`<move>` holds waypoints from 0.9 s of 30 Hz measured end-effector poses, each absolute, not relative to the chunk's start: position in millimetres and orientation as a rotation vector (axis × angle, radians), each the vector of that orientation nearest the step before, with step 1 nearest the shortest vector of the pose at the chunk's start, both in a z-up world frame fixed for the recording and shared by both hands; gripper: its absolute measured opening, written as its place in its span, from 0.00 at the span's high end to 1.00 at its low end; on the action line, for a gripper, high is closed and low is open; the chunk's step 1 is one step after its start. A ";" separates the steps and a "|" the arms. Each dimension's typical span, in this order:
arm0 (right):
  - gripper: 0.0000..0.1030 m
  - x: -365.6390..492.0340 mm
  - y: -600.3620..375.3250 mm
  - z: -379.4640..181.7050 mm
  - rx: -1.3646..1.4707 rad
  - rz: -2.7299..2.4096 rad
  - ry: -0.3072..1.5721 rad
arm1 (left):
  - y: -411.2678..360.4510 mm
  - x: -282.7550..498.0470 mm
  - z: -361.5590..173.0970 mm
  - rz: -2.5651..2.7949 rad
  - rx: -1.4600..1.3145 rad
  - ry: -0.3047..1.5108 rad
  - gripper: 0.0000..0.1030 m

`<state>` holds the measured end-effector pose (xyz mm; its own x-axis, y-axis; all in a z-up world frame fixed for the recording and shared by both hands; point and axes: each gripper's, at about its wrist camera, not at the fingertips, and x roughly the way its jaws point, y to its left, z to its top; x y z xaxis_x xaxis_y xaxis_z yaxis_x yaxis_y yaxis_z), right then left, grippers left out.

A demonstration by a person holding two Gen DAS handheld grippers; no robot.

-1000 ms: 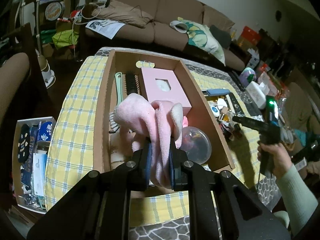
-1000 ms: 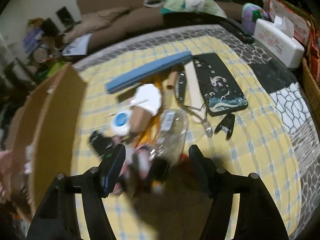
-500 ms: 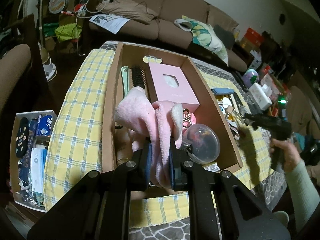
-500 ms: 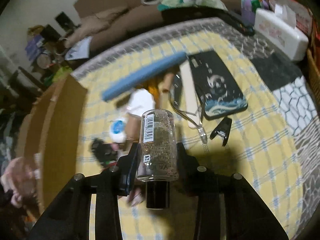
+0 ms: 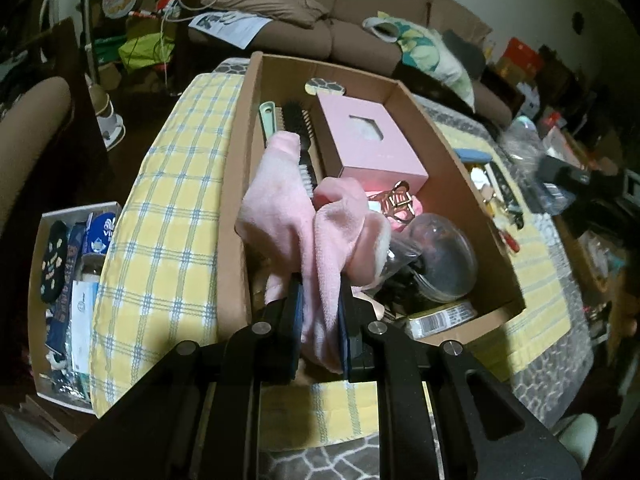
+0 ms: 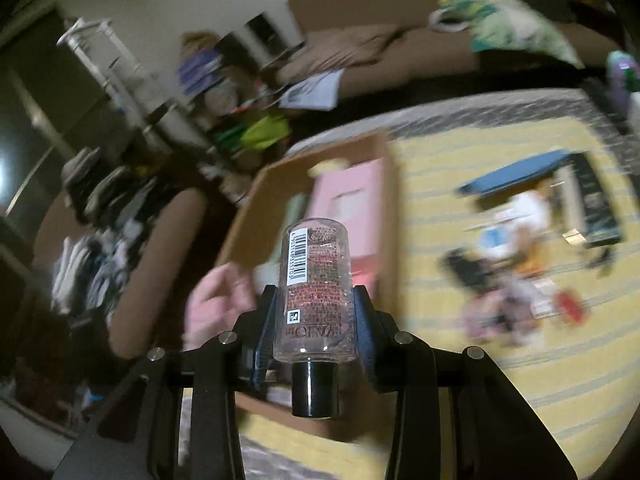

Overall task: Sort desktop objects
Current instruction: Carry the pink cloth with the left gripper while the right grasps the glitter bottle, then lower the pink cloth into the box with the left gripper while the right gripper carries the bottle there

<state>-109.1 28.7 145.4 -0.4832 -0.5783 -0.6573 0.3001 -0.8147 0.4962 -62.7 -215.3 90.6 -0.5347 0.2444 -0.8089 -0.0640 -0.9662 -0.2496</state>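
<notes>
My left gripper [image 5: 320,312] is shut on a pink cloth [image 5: 308,224] and holds it over the near end of an open cardboard box [image 5: 232,184]. The box holds a pink carton [image 5: 368,144], a black brush [image 5: 296,120], a green handle [image 5: 266,114] and a clear round lid [image 5: 444,256]. My right gripper [image 6: 316,320] is shut on a clear bottle [image 6: 316,280] with a barcode and a black cap, cap toward the camera. It hangs above the box [image 6: 384,216], near the pink cloth [image 6: 216,300].
The box stands on a yellow checked tablecloth [image 5: 168,216]. Loose items lie to its right: a blue strip [image 6: 516,172], a black patterned case [image 6: 596,204], small clutter [image 6: 516,292]. A sofa [image 5: 320,28] is behind, and a floor box of goods [image 5: 68,280] at left.
My right gripper closed on the clear bottle, lifted it from the clutter and swung left toward the box. My left gripper moved closer over the box with the cloth.
</notes>
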 end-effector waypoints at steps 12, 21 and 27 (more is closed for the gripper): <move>0.64 -116.1 -90.7 94.3 1.223 -2.109 -0.509 | -215.5 -69.0 78.6 2.582 -1.361 -0.229 0.74; 0.64 -110.2 -129.5 64.8 1.265 -2.119 -0.118 | -248.5 -17.3 107.4 2.598 -1.241 -0.315 0.43; 0.63 -97.2 -139.5 67.6 1.232 -2.141 0.080 | -259.4 -8.1 106.4 2.574 -1.275 -0.327 0.42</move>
